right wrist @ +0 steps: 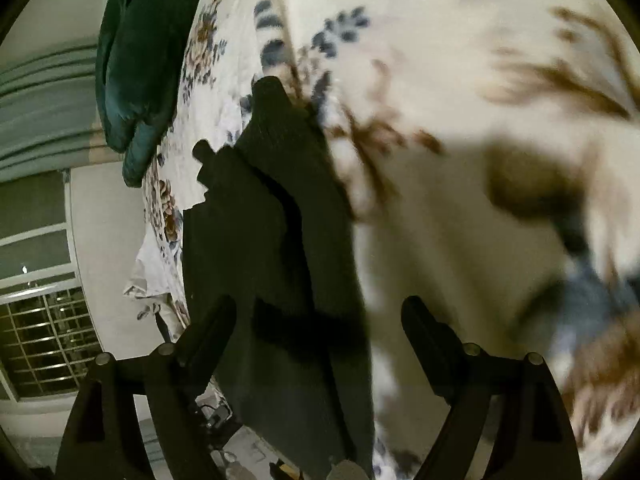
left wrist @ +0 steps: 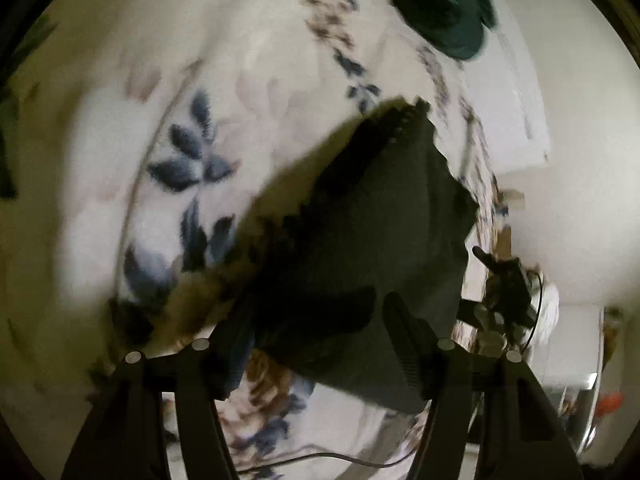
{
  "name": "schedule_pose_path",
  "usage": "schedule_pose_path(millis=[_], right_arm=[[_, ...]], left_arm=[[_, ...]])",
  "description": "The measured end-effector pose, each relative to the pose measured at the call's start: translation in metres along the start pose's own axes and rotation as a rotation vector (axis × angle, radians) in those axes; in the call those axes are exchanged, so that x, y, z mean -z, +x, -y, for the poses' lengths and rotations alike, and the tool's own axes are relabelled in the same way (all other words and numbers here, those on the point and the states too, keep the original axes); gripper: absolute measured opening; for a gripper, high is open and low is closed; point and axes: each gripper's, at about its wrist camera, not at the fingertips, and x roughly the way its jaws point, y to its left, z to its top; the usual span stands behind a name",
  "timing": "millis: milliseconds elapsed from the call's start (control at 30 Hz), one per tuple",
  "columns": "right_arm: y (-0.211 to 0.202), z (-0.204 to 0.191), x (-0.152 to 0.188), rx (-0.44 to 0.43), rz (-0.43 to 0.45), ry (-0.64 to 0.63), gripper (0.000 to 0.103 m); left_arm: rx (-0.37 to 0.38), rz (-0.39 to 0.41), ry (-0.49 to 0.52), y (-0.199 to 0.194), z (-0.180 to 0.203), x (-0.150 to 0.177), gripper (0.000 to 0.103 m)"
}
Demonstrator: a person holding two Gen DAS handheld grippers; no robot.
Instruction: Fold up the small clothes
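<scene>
1. The dark cloth [left wrist: 360, 232] lies on the bed cover [left wrist: 120, 184], which is white with blue and brown flowers.
2. The left tongs [left wrist: 316, 320] are apart, with the near end of the dark cloth between them; the pads do not press on it.
3. The right tongs [right wrist: 318, 320] stand wide over the dark cloth [right wrist: 276, 240], not pinching it.
4. A green pillow [right wrist: 140, 60] sits at the far end of the bed cover, well apart from the dark cloth.
5. No words or labels can be read; both views are blurry.
</scene>
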Motion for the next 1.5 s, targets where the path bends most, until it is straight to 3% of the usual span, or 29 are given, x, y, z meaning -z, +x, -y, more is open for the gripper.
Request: schedule_pose_path(millis=[67, 167, 333, 500, 567, 733, 867, 1000, 1200, 1233, 1300, 1333, 1367, 1400, 1433, 1467, 1500], right_arm=[[0.010, -0.008, -0.010, 0.003, -0.022, -0.025, 0.086], [0.022, -0.018, -0.019, 0.006, -0.040, -0.043, 0.086], [0.035, -0.025, -0.024, -0.013, -0.044, -0.040, 0.089], [0.045, -0.031, -0.029, -0.035, -0.045, -0.033, 0.089], [0.044, -0.029, -0.028, -0.042, -0.046, -0.028, 0.089], [0.039, -0.027, -0.024, -0.064, -0.050, -0.037, 0.089], [0.035, -0.020, -0.019, -0.087, -0.051, -0.031, 0.089], [0.037, -0.019, -0.020, -0.097, -0.055, -0.026, 0.089], [0.047, -0.026, -0.027, -0.071, -0.072, -0.048, 0.089], [0.048, -0.026, -0.027, -0.071, -0.069, -0.047, 0.089], [0.049, -0.027, -0.028, -0.069, -0.054, -0.050, 0.089], [0.049, -0.028, -0.027, -0.065, -0.043, -0.051, 0.088], [0.049, -0.029, -0.026, -0.056, -0.027, -0.057, 0.085], [0.048, -0.031, -0.023, -0.034, -0.006, -0.064, 0.074], [0.047, -0.030, -0.022, -0.014, 0.003, -0.068, 0.066], [0.046, -0.030, -0.019, 0.041, 0.019, -0.074, 0.042], [0.044, -0.027, -0.016, 0.049, 0.029, -0.073, 0.030]], left_arm=[[0.044, 0.032, -0.032, -0.013, -0.001, 0.006, 0.060], [0.048, 0.063, -0.035, -0.025, -0.005, 0.020, 0.061], [0.060, 0.053, -0.100, 0.002, -0.014, 0.014, 0.062], [0.039, 0.078, -0.139, 0.031, -0.014, 0.006, 0.079], [0.032, 0.096, -0.161, 0.035, -0.013, 0.006, 0.081], [0.103, 0.047, -0.205, 0.012, -0.012, 0.035, 0.081], [0.115, -0.010, -0.238, 0.031, -0.022, 0.053, 0.081], [0.125, 0.031, -0.239, 0.059, -0.013, 0.031, 0.082], [0.057, 0.131, -0.258, 0.065, 0.012, 0.016, 0.082], [0.050, 0.149, -0.264, 0.065, 0.015, 0.015, 0.081], [0.009, 0.176, -0.255, 0.061, 0.022, 0.010, 0.053], [-0.002, 0.182, -0.247, 0.059, 0.025, 0.007, 0.048], [-0.007, 0.189, -0.235, 0.057, 0.028, 0.004, 0.038], [-0.004, 0.192, -0.220, 0.055, 0.031, 0.002, 0.029], [-0.006, 0.192, -0.197, 0.052, 0.033, 0.006, 0.029], [-0.008, 0.192, -0.174, 0.049, 0.038, 0.004, 0.028], [-0.004, 0.193, -0.157, 0.046, 0.042, 0.001, 0.027]])
